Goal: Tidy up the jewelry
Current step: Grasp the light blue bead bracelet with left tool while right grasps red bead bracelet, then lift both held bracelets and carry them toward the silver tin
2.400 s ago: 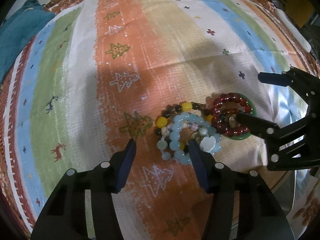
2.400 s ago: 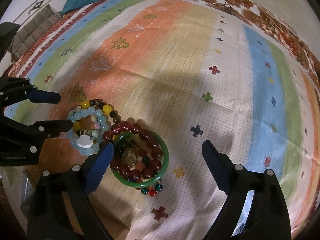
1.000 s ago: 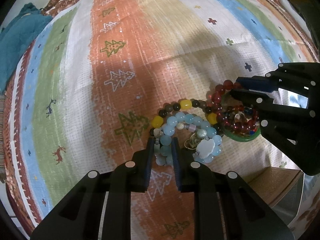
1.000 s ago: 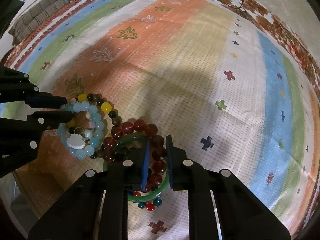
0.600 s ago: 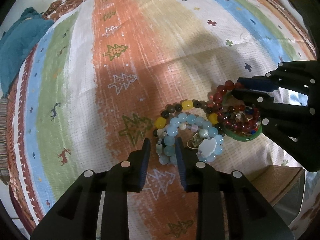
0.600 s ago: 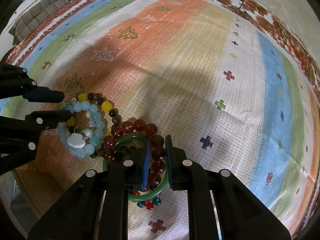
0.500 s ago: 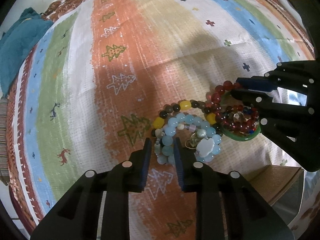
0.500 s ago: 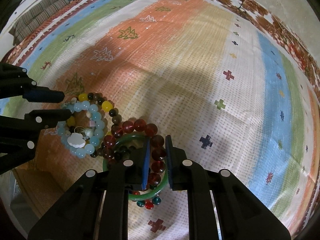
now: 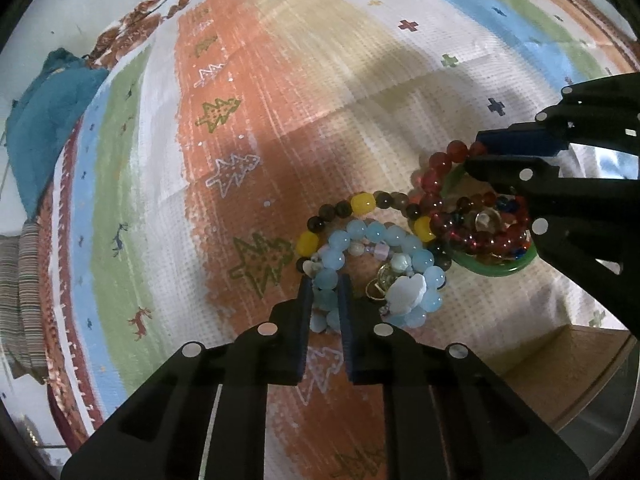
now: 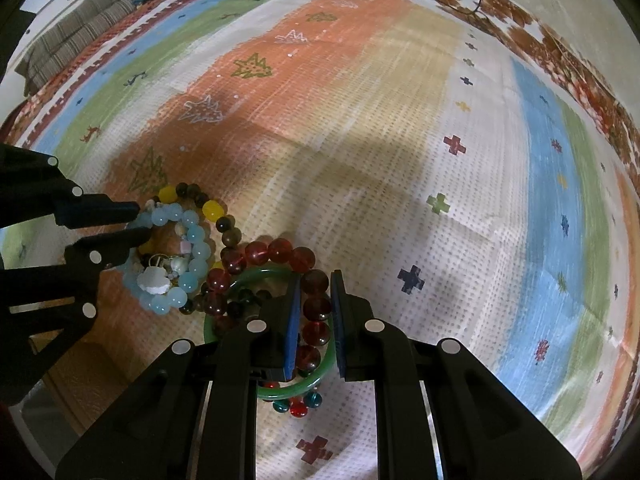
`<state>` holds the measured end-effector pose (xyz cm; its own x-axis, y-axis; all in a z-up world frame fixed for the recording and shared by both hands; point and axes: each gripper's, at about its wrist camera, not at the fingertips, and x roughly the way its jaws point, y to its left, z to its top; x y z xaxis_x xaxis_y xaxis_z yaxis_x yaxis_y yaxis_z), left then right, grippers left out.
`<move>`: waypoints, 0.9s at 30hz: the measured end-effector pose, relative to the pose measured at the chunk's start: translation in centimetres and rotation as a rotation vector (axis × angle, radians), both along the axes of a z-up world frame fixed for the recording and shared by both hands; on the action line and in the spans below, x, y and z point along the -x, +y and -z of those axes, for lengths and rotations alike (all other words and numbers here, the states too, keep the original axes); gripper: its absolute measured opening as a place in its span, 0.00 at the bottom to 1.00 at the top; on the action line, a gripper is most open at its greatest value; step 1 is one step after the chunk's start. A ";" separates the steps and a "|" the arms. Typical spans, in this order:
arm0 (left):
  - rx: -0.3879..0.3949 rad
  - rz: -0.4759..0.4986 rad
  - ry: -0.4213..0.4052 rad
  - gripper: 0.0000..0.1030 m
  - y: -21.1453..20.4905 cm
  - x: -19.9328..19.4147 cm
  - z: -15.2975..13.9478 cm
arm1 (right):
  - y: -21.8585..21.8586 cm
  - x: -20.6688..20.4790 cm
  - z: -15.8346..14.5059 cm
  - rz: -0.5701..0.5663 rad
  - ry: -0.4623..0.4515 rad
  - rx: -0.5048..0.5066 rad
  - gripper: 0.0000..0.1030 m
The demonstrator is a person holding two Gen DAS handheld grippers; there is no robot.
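A heap of bracelets lies on the striped cloth. My left gripper [image 9: 324,284] is shut on the pale blue bead bracelet [image 9: 384,236], which carries a white flower charm [image 9: 406,294]. My right gripper [image 10: 314,280] is shut on the dark red bead bracelet [image 10: 280,252], which lies over a green bangle [image 10: 316,378]. A yellow and brown bead bracelet [image 9: 362,204] runs between the two. The left gripper [image 10: 136,222] shows at the left of the right wrist view, the right gripper [image 9: 476,156] at the right of the left wrist view.
The striped cloth [image 10: 400,120] with tree and cross marks covers the table. A teal cloth [image 9: 44,120] lies at the far left edge. A wooden box corner [image 9: 560,364] sits near the heap by the table's front edge. A striped fabric [image 10: 72,48] lies far left.
Both grippers went from open to shut on their bracelets about two seconds ago. Since then the left view has tilted slightly; the heap has barely shifted.
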<state>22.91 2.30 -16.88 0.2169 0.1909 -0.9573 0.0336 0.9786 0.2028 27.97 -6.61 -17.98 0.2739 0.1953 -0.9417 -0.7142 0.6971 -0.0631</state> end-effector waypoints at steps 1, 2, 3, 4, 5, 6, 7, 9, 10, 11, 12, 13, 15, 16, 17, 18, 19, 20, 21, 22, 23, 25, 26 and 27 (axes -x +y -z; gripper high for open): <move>0.000 -0.002 0.000 0.11 0.1 -0.1 0.0 | 0.0 0.0 0.0 0.000 -0.002 0.001 0.15; 0.002 -0.005 0.001 0.11 0.1 -0.1 -0.1 | 0.0 0.0 0.0 0.000 -0.003 0.001 0.15; 0.008 -0.010 0.001 0.11 0.2 -0.1 -0.2 | -0.1 0.0 0.0 0.001 -0.004 -0.001 0.15; 0.015 -0.016 0.000 0.10 0.2 -0.1 -0.2 | -0.1 0.1 0.0 0.004 -0.003 -0.003 0.15; 0.024 -0.023 0.000 0.10 0.4 -0.1 -0.3 | -0.2 0.0 0.0 0.008 -0.001 -0.006 0.15; 0.033 -0.032 0.000 0.10 0.6 -0.1 -0.4 | -0.3 0.0 -0.1 0.011 0.000 -0.007 0.15; 0.039 -0.037 0.000 0.10 0.8 -0.2 -0.4 | -0.4 0.0 -0.2 0.016 0.002 -0.009 0.15; 0.051 -0.041 -0.005 0.10 0.9 -0.1 -0.8 | -0.6 0.0 -0.3 0.023 0.001 -0.011 0.14; 0.058 -0.044 -0.010 0.10 1.0 0.0 -1.0 | -0.7 0.0 -0.4 0.026 0.001 -0.013 0.14; 0.071 -0.049 -0.017 0.10 1.2 0.0 -1.3 | -0.8 0.0 -0.6 0.031 0.004 -0.018 0.14; 0.087 -0.055 -0.023 0.10 1.4 0.0 -1.6 | -0.9 0.0 -0.7 0.036 0.007 -0.024 0.14; 0.102 -0.062 -0.028 0.10 1.6 0.0 -1.9 | -1.1 0.0 -0.8 0.043 0.010 -0.030 0.14; 0.127 -0.077 -0.037 0.10 2.0 0.0 -2.3 | -1.2 0.0 -1.0 0.050 0.006 -0.034 0.14; 0.131 -0.079 -0.039 0.10 2.0 0.1 -2.4 | -1.3 0.0 -1.1 0.054 -0.001 -0.034 0.14; 0.131 -0.079 -0.041 0.10 2.0 0.2 -2.5 | -1.3 0.1 -1.1 0.054 -0.004 -0.033 0.14; 0.130 -0.079 -0.040 0.10 2.0 0.2 -2.5 | -1.4 0.2 -1.2 0.055 -0.005 -0.033 0.14; 0.129 -0.079 -0.039 0.10 2.0 0.3 -2.5 | -1.4 0.3 -1.3 0.056 -0.008 -0.033 0.14; 0.129 -0.079 -0.040 0.10 2.0 0.3 -2.6 | -1.4 0.3 -1.3 0.055 -0.011 -0.034 0.14; 0.128 -0.080 -0.041 0.10 2.0 0.4 -2.6 | -1.4 0.4 -1.5 0.054 -0.012 -0.036 0.14; 0.128 -0.081 -0.044 0.10 2.0 0.4 -2.8 | -1.4 0.4 -1.6 0.055 -0.015 -0.038 0.14; 0.129 -0.082 -0.050 0.10 2.0 0.5 -2.9 | -1.5 0.4 -1.8 0.057 -0.018 -0.043 0.14; 0.140 -0.088 -0.063 0.10 1.9 0.7 -3.4 | -1.9 0.5 -2.3 0.069 -0.022 -0.057 0.14; 0.147 -0.091 -0.070 0.10 1.9 0.7 -3.7 | -2.0 0.5 -2.6 0.076 -0.022 -0.065 0.14; 0.155 -0.095 -0.080 0.10 1.9 0.8 -4.0 | -2.2 0.5 -2.8 0.083 -0.019 -0.073 0.14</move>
